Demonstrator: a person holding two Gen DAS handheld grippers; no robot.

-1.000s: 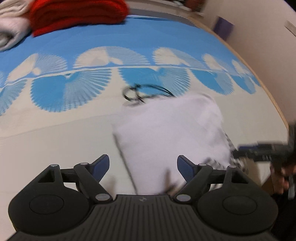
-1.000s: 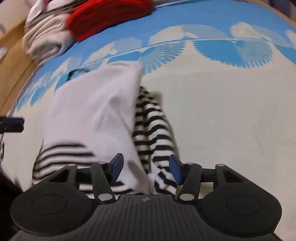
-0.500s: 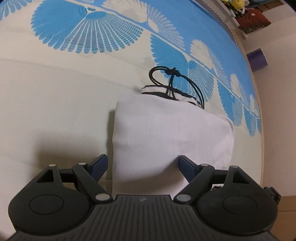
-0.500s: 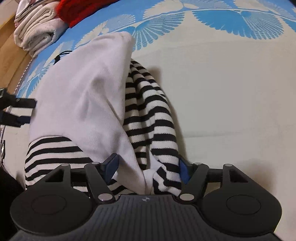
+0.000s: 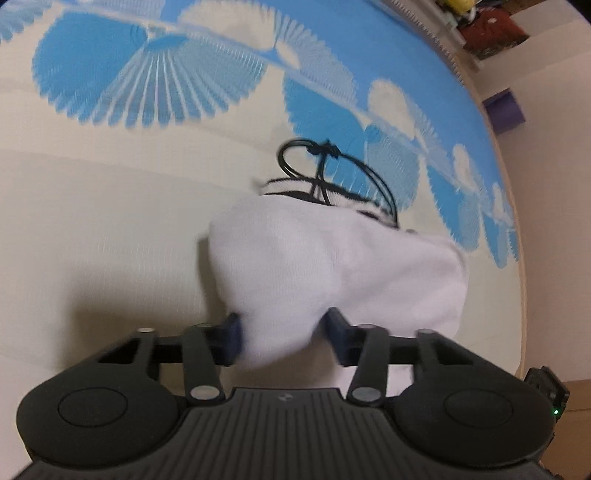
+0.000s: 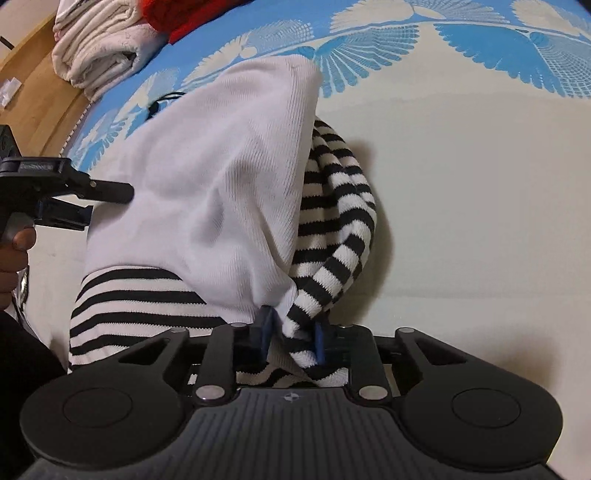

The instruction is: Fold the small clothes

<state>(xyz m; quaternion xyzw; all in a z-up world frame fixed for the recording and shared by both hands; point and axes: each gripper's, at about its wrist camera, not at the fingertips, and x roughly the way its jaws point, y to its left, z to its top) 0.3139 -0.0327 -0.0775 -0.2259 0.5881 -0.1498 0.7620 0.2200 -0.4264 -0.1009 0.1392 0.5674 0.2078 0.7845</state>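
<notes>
A small garment with a white body (image 6: 221, 177) and black-and-white striped sleeves (image 6: 332, 236) lies partly folded on the bed. In the left wrist view the white fabric (image 5: 332, 266) bunches between my left gripper's (image 5: 282, 338) blue pads, which are shut on its near edge. My right gripper (image 6: 290, 334) is shut on the corner where white cloth and striped sleeve meet. The left gripper also shows in the right wrist view (image 6: 88, 201), at the garment's left edge. A black cord loop (image 5: 325, 170) sticks out from under the far edge.
The bed cover (image 6: 480, 184) is cream with blue fan patterns towards the far side. Folded white towels (image 6: 99, 55) and a red cloth (image 6: 177, 18) lie at the far corner. A wooden bed edge (image 5: 517, 221) and a purple box (image 5: 504, 109) are at the right.
Both grippers have closed from open onto the garment. The white fabric now bunches up between the left pads, and the right pads pinch the sleeve corner.
</notes>
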